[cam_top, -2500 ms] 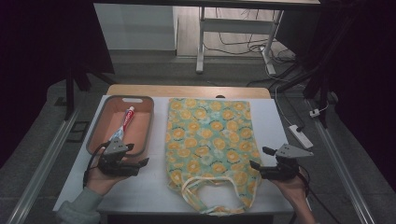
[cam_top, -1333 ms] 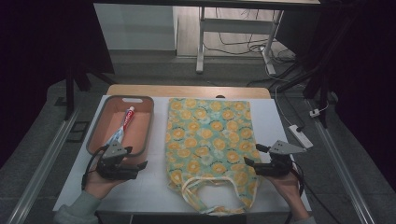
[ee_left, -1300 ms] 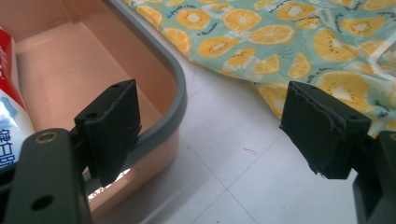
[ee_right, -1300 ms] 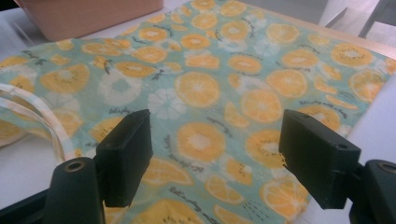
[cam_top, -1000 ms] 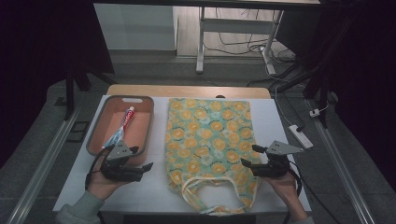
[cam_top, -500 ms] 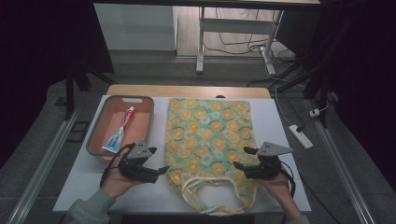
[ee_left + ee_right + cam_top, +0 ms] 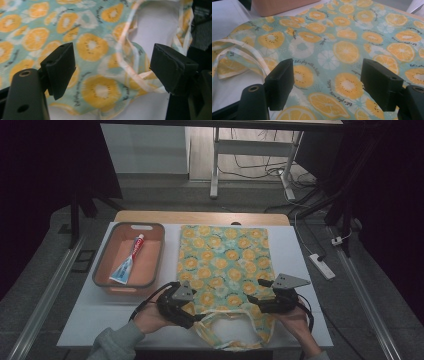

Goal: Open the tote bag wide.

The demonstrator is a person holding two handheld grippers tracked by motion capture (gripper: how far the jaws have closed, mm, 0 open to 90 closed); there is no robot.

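A soft cloth tote bag [image 7: 225, 265], printed with orange slices on pale green, lies flat on the white tabletop [image 7: 305, 270], its thin fabric handles [image 7: 227, 330] looped at the near edge. Beside it sits a rounded, salmon-coloured plastic basket [image 7: 102, 270] holding a toothpaste tube [image 7: 127, 262]. The left gripper [image 7: 197, 315] lies low at the bag's near left corner, its blocky black fingers [image 7: 61, 68] spread wide over the cloth and a handle loop, gripping nothing. The right gripper [image 7: 255, 300] hovers at the bag's near right edge, fingers [image 7: 283, 81] likewise wide apart above the fabric.
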